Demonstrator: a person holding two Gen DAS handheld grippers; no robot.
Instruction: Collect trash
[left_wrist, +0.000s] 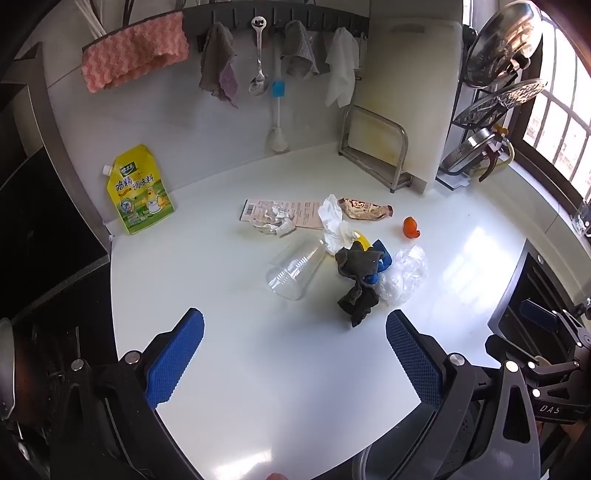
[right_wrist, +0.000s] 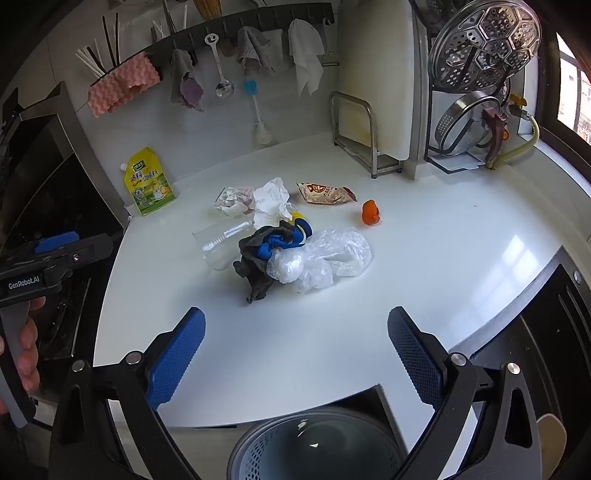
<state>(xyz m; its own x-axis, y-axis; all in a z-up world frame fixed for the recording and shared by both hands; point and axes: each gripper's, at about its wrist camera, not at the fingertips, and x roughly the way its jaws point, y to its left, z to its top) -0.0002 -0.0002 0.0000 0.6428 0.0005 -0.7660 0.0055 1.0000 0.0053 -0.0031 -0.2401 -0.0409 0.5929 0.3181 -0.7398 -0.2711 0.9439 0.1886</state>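
A pile of trash lies mid-counter: a clear plastic cup (left_wrist: 293, 267) on its side, a dark rag (left_wrist: 356, 280) over something blue and yellow, a crumpled clear plastic bag (left_wrist: 404, 275), white tissue (left_wrist: 334, 223), a snack wrapper (left_wrist: 365, 209), crumpled paper (left_wrist: 275, 219) on a printed card, and an orange piece (left_wrist: 410, 228). The same pile shows in the right wrist view: cup (right_wrist: 221, 243), rag (right_wrist: 255, 266), bag (right_wrist: 325, 262), orange piece (right_wrist: 370, 213). My left gripper (left_wrist: 295, 334) and right gripper (right_wrist: 296, 332) are both open and empty, short of the pile. A grey perforated bin (right_wrist: 317, 443) sits below the right gripper.
A yellow seasoning pouch (left_wrist: 140, 190) leans on the back wall at left. A metal rack (left_wrist: 376, 151) with a cutting board stands at the back right. Cloths and utensils hang on the wall. A dark stove (left_wrist: 40, 236) lies to the left. The right gripper's body (left_wrist: 546, 350) shows at the right.
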